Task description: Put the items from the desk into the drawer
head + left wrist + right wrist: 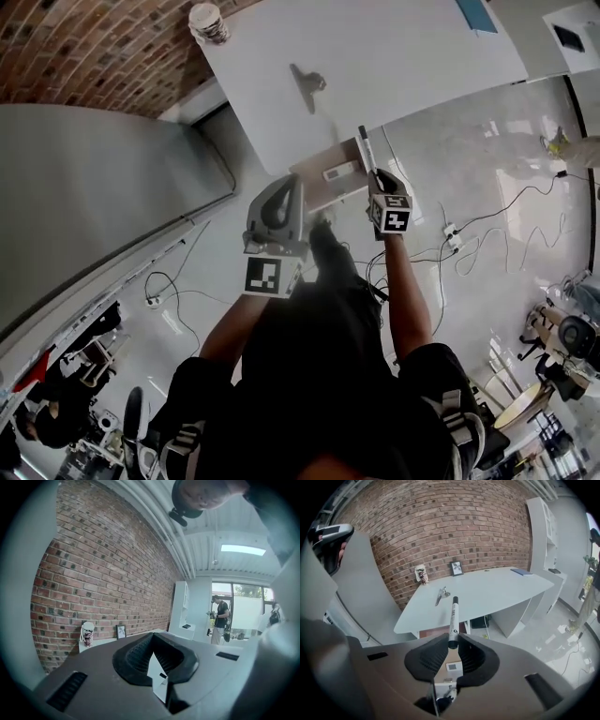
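Jaws of the right gripper [452, 644] are closed on the tail end of a white-barrelled marker with a black cap [453, 620]. Its long axis runs out along the jaws and away from the hand, with the cap at the far end. Through the gap under the pads, a small white piece lies inside the open brown wooden drawer [314, 183]. So the drawer sits just below and slightly ahead of this gripper, and in the head view the marker stands over the drawer's right end. The left gripper [154, 656] hovers beside the drawer's left corner with its jaws a narrow slit apart and nothing between them that I can make out. The right hand looks better placed, and the marker would probably need tipping down so it goes in lengthwise. Beyond the drawer lies the white curved desk [497, 590], and on it, well apart from both grippers, a silver metal clip [442, 593] waits to be stowed. Farther back, near the red brick wall [440, 527], are a patterned cup [423, 576], a small dark picture frame [456, 567] and a flat blue book [520, 572].
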Tool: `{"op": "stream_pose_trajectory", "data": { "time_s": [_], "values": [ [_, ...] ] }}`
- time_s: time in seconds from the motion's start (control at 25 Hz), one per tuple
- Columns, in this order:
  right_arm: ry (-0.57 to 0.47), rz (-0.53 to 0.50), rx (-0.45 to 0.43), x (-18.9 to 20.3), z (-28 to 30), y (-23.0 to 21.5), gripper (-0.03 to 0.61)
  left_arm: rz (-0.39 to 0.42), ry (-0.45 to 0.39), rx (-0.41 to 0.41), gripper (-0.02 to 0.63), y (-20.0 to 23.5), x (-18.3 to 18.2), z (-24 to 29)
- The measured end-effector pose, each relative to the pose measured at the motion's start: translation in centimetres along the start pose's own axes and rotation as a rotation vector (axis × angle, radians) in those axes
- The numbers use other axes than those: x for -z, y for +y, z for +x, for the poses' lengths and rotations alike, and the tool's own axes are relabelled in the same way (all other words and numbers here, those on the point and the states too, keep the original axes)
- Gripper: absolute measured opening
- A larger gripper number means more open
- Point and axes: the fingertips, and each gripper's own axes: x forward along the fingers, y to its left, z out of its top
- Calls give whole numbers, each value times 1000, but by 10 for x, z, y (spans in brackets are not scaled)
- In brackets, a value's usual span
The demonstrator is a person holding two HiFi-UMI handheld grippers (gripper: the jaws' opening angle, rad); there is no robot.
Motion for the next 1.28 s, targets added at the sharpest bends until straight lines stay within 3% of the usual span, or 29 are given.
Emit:
{"op": "stream_pose_trajectory", "data": {
  "time_s": [0.48,0.76,1.28],
  "values": [
    [156,71,75,83,19,0,58,-5,56,55,0,9,34,2],
    [325,87,47,150,51,2,58,-8,65,63,0,0,49,5],
    [499,117,32,209,110,-5,59,-16,121,37,0,-5,77,12]
  ]
}}
